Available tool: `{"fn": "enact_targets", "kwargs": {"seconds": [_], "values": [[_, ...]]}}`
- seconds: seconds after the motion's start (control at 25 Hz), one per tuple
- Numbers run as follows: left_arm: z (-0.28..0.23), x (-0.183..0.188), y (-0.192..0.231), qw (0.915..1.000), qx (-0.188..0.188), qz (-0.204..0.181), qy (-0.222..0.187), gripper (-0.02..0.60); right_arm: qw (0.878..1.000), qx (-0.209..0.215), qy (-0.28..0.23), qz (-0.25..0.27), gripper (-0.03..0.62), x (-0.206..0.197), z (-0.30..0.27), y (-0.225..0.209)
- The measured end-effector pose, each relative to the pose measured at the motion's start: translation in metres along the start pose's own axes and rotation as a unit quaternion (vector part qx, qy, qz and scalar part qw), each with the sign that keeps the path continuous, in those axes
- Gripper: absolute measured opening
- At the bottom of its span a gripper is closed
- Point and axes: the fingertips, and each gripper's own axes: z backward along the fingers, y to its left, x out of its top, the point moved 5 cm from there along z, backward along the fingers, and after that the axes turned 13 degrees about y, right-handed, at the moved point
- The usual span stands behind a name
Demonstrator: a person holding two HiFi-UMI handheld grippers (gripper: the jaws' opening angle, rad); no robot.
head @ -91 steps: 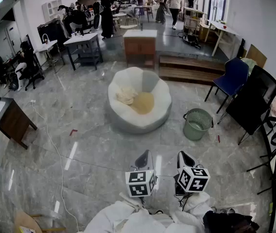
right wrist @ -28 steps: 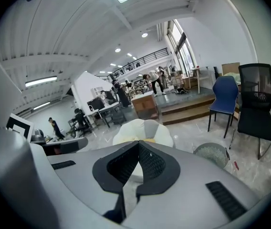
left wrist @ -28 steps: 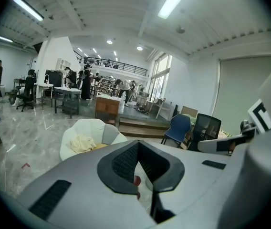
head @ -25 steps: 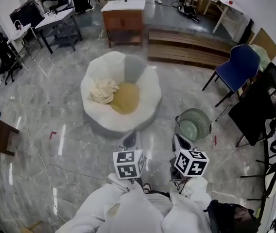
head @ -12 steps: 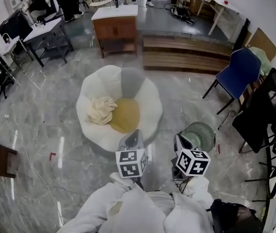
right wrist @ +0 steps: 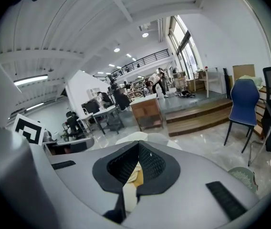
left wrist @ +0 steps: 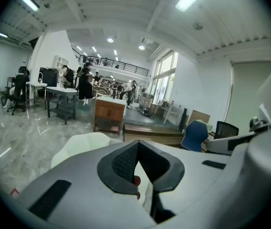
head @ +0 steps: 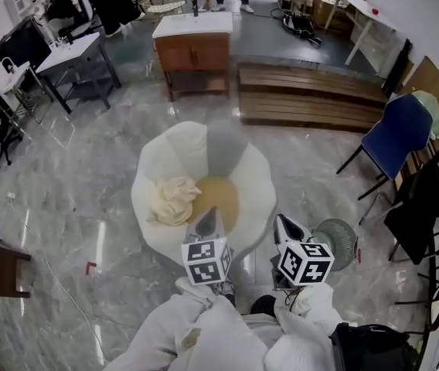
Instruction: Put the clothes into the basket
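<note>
Crumpled cream clothes (head: 175, 199) lie in the puffy white beanbag (head: 155, 167)'s hollow. The round green mesh basket (head: 347, 242) stands just beside the beanbag. The left gripper (head: 210, 212) and right gripper (head: 282, 220) have fingers clenched, empty.

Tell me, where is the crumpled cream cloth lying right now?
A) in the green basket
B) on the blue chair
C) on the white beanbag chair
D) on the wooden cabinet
C: the cream cloth lies in the hollow of the white beanbag chair, while the green basket stands apart on the floor to its right.
</note>
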Motion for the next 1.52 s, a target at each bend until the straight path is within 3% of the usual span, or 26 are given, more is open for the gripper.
{"fn": "enact_targets", "kwargs": {"seconds": [0.32, 0.64, 0.84, 1.12, 1.52], "values": [[-0.025, -0.008, 0.043, 0.9962, 0.055, 0.051, 0.044, -0.002, 0.998, 0.033, 0.057, 0.018, 0.023, 0.015, -0.062, 0.0], [-0.042, -0.034, 0.068, 0.9858, 0.112, 0.102, 0.072, -0.002, 0.988, 0.084, 0.116, 0.055, 0.023, 0.021, -0.136, 0.0], [-0.056, -0.069, 0.107, 0.9744, 0.15, 0.144, 0.084, -0.002, 0.975, 0.122, 0.172, 0.071, 0.023, -0.012, -0.206, 0.02], [-0.093, -0.125, 0.185, 0.9599, 0.187, 0.18, 0.105, -0.002, 0.958, 0.169, 0.196, 0.12, 0.023, -0.054, -0.296, 0.068], [-0.165, -0.189, 0.278, 0.9504, 0.205, 0.205, 0.114, -0.002, 0.951, 0.179, 0.235, 0.095, 0.023, -0.118, -0.406, 0.084]]}}
